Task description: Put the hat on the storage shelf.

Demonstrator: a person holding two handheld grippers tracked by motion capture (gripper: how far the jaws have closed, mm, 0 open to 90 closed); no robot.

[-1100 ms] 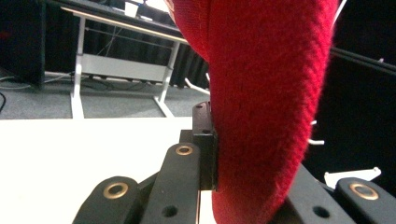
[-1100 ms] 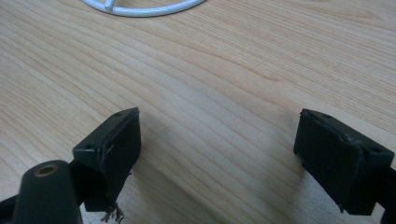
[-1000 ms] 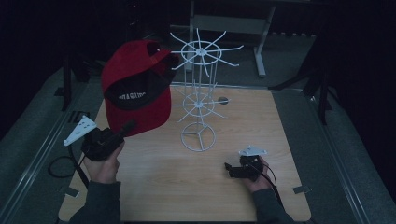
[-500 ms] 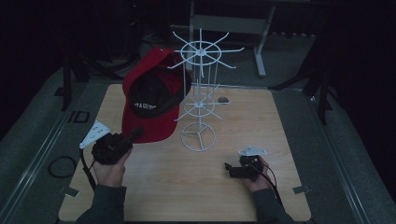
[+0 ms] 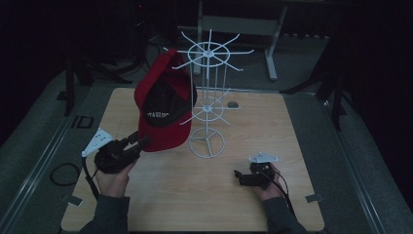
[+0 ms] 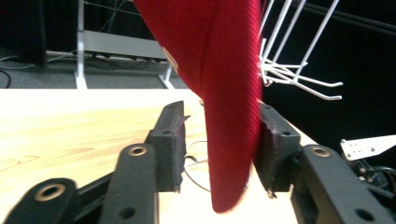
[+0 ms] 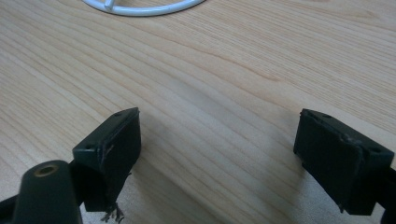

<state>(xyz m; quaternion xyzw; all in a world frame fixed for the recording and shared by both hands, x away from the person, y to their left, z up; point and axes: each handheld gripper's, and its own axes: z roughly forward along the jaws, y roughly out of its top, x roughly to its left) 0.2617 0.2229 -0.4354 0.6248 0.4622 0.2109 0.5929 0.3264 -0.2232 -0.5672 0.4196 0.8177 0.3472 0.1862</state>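
left gripper jaws have just opened off the red fabric cap's brim; it now hangs on the white wire rack.

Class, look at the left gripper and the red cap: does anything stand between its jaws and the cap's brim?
Nothing visible does. The red cap hangs on the white wire rack, its brim already between the left gripper's jaws, which have just been opening.
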